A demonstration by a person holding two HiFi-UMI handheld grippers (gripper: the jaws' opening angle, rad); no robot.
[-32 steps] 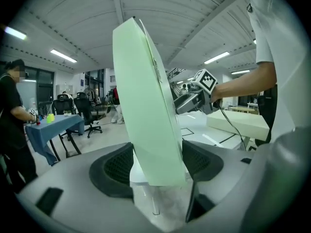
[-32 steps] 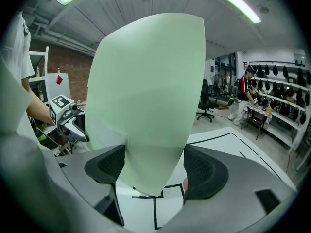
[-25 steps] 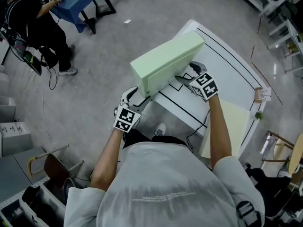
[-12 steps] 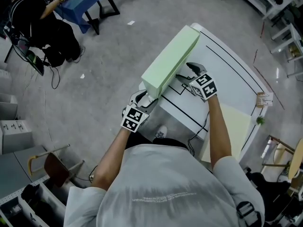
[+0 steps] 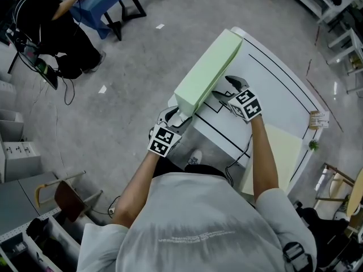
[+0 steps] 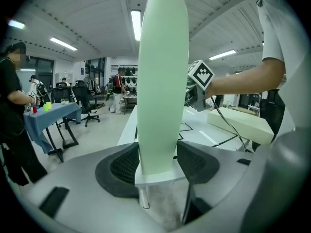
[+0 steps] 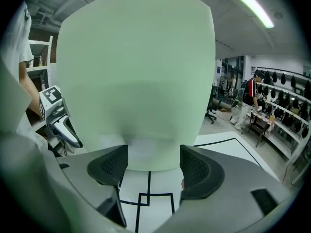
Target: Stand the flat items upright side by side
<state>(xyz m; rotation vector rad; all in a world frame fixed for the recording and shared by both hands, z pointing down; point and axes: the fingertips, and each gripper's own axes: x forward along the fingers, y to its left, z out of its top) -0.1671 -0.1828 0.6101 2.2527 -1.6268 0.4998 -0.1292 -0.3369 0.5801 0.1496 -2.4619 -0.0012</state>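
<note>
My left claw (image 6: pixel 159 163) has just been closing and now pinches the near end of the green foam slab (image 5: pixel 207 72), with a pad pressed against each broad face. The slab stands upright on its long edge along the left side of the white desk (image 5: pixel 272 89). My right claw (image 7: pixel 150 166) has also just been closing, yet its pads are spread with nothing between them. The slab's broad face fills the view just past its tips, and I cannot tell whether they touch. A pale yellow slab (image 5: pixel 278 146) lies flat on the desk, well apart.
</note>
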